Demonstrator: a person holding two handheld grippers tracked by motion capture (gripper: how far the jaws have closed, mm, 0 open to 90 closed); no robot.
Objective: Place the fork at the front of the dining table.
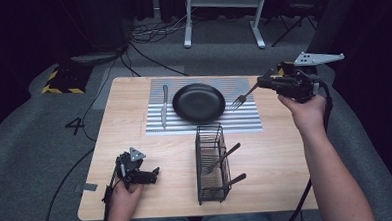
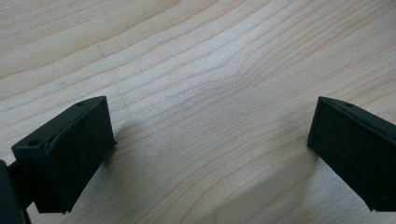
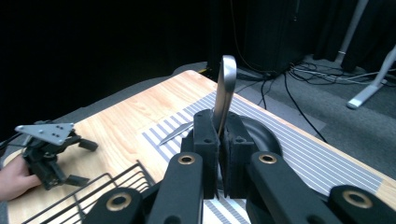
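1. Done — knife (image 1: pixel 164 106) lies left of the plate (image 1: pixel 198 102) on the striped mat (image 1: pixel 244 119).
2. Right gripper (image 1: pixel 266 82) — fingers clamped on the fork (image 1: pixel 239 100), held over the mat right of the plate.
3. Left gripper (image 1: pixel 154 173), fingers wide apart, empty, rests on the bench (image 1: pixel 276 157).
4. Probably left: utensils in the wire caddy (image 1: pixel 210 162).

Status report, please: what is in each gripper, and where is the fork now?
Right gripper shut on fork, tines over the striped mat beside the black plate. Left gripper open, empty, near the table. Nothing blocking.

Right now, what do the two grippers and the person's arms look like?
Both grippers, left and right, are black with two blocky jaws. The right one's jaw arms carry brass-coloured pivot pins. Each is topped by a grey three-cornered plate drilled with small holes, and trails a black cable. The forearms are bare, with no sleeves or gloves.
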